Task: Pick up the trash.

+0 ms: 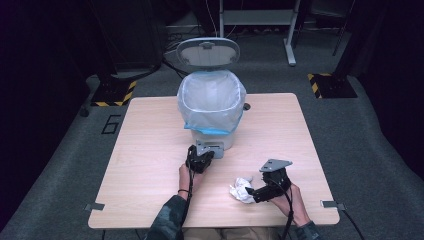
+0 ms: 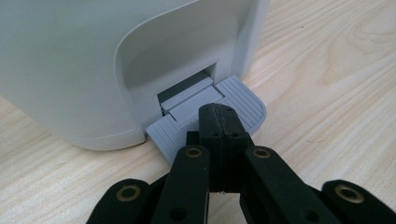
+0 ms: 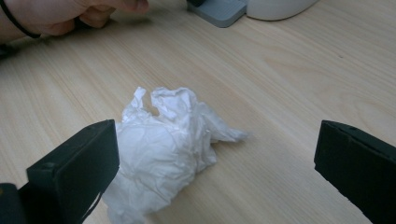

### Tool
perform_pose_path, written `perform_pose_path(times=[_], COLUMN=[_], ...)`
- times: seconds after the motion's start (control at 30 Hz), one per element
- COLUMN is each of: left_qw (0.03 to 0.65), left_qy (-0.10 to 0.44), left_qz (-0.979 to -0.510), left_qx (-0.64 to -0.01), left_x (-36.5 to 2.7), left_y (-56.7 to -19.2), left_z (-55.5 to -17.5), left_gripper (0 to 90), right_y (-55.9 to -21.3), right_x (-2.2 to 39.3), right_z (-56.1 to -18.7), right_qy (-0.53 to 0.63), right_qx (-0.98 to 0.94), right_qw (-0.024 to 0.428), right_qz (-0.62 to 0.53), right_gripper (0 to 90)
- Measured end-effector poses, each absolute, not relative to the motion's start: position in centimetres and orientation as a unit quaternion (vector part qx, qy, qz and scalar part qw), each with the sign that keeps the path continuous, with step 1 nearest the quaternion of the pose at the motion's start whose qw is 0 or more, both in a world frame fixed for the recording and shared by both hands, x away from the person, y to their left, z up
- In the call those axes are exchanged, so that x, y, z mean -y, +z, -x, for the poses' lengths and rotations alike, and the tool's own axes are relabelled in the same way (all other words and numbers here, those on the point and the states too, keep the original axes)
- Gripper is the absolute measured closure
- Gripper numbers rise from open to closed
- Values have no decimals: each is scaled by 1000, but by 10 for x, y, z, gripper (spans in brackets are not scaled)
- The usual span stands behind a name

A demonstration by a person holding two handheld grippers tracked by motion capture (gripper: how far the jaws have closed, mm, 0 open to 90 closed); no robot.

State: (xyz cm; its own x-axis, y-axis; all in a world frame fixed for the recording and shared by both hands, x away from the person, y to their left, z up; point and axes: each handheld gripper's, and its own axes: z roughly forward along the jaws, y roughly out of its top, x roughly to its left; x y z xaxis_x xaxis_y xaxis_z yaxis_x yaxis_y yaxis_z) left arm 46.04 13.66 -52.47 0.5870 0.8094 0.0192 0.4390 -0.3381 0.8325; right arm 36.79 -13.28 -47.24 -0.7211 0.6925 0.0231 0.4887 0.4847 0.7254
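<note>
We pressed the closed left gripper [image 2: 219,114] onto the bin's [image 1: 212,107] ribbed grey pedal [image 2: 243,100]; the crumpled white tissue [image 3: 163,149] lay between our right gripper's [image 3: 217,158] wide-open jaws.

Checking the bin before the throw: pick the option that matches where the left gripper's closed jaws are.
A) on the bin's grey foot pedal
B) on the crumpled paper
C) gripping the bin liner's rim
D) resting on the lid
A: in the left gripper view the shut left gripper presses its tips on the ribbed grey pedal at the foot of the bin, whose lid stands open in the high view.
</note>
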Motion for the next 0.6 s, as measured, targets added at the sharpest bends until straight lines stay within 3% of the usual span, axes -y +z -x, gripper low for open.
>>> perform_pose_path(times=[0.5,0.6], left_qw=[418,425], left_qy=[222,220], left_qz=[-787,-781], left_qx=[-397,-401], left_x=[-136,-135], left_y=[-525,-525], left_z=[-460,-460], left_gripper=[900,900], right_y=[-503,-510], right_x=[94,91], right_z=[-385,-386], right_qy=[325,313], right_qx=[-898,-903], right_qw=[94,93], right_qz=[-282,-279], right_gripper=[0,48])
